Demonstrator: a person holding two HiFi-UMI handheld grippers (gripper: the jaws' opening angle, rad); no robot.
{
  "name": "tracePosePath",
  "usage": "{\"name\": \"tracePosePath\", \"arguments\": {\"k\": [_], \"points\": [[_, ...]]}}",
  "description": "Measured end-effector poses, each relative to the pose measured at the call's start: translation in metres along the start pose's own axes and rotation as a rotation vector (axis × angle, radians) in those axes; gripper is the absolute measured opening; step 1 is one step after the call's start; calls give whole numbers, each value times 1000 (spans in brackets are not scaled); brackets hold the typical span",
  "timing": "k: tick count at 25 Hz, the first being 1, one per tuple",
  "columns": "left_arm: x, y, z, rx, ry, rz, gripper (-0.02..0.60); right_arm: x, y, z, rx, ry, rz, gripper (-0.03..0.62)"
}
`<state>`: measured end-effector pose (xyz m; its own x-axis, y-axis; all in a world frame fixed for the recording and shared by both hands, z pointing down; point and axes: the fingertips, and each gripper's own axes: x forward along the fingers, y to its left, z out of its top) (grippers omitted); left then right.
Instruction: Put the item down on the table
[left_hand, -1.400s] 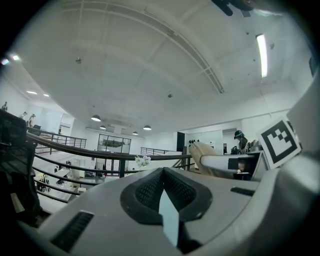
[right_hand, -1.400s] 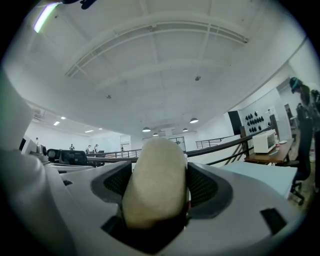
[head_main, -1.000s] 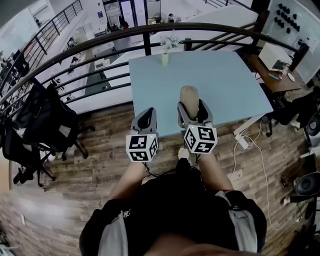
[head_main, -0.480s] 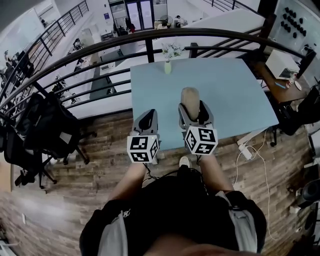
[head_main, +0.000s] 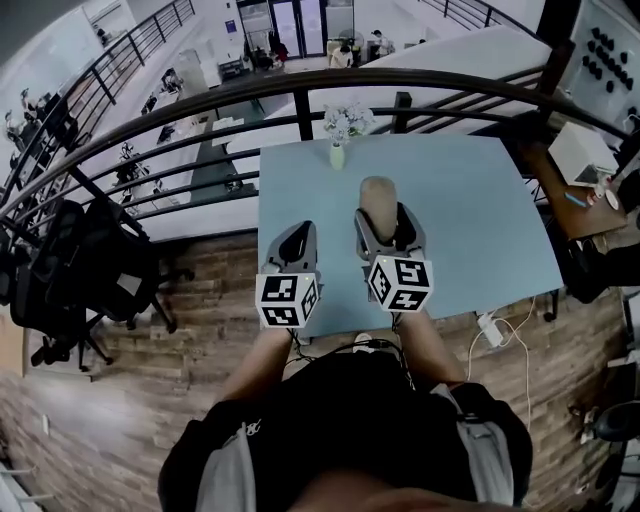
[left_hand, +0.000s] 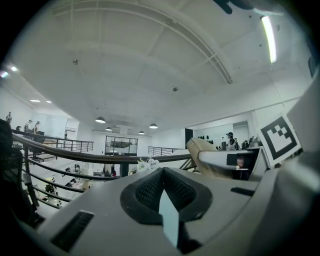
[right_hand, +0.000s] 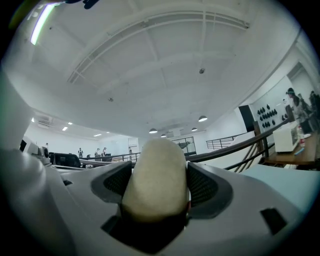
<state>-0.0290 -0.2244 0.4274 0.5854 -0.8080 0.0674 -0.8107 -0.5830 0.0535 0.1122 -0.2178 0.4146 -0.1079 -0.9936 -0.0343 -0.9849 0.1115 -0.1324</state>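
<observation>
I find my right gripper (head_main: 386, 228) with its fingers clamped on the tan, rounded oblong item (head_main: 378, 198), whose long axis runs forward past the fingertips over the pale blue table (head_main: 470, 200), while my left gripper (head_main: 293, 243) sits just beside it, fingers together and empty.

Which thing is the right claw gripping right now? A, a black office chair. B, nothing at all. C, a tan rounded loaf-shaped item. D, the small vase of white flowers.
C: in the right gripper view the right claw is closed on the tan rounded loaf-shaped item, which pokes out beyond its jaws.
</observation>
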Motion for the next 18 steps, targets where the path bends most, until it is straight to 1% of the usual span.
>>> {"name": "tracePosePath", "arguments": {"k": [6, 10, 13, 18], "points": [[56, -4, -4, -22, 32, 43, 14, 39, -43, -6, 8, 41, 33, 353], [84, -9, -3, -29, 34, 67, 14, 62, -64, -11, 11, 65, 65, 353], [98, -8, -6, -31, 46, 78, 14, 77, -71, -15, 16, 77, 80, 353], [109, 8, -10, -35, 69, 87, 14, 97, -68, -25, 17, 100, 89, 353]]}}
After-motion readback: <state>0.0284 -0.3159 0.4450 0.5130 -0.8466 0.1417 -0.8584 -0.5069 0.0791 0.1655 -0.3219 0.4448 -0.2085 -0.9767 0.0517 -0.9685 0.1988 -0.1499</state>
